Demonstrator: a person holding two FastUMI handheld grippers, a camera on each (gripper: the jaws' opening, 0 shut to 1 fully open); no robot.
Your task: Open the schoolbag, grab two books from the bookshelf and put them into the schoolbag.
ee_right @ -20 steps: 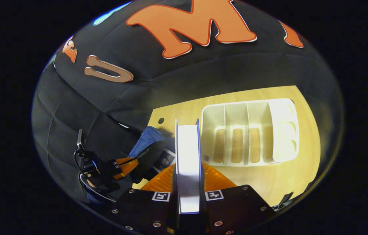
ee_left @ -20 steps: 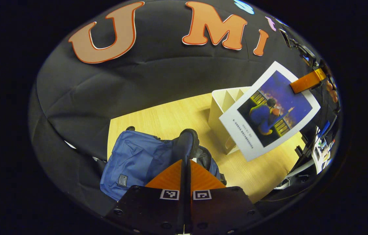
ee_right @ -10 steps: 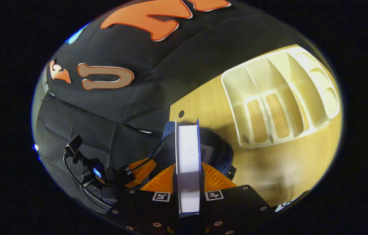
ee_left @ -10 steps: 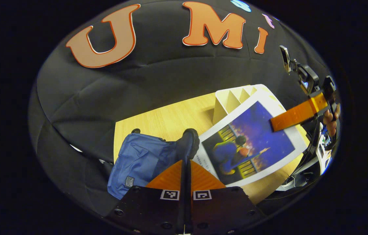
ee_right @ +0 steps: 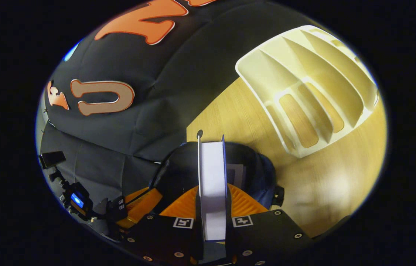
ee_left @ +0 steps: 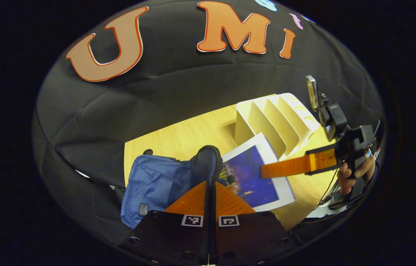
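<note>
Here, white-bordered blue-covered book (ee_left: 253, 176) over blue schoolbag (ee_left: 156, 183)

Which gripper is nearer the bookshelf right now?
The right. The right gripper, shut on the book, is beside the bookshelf, over the schoolbag. The left gripper grips the schoolbag's rim, farther off.

Left gripper (ee_left: 210, 184) fingers squeezed together, pinching the bag's dark rim, angled down. Right gripper (ee_right: 211, 192) clamped on a book's edge, pointing down too. From left gripper view, a hand (ee_left: 354, 173) grips the right gripper's handle, fingers wrapped round.
</note>
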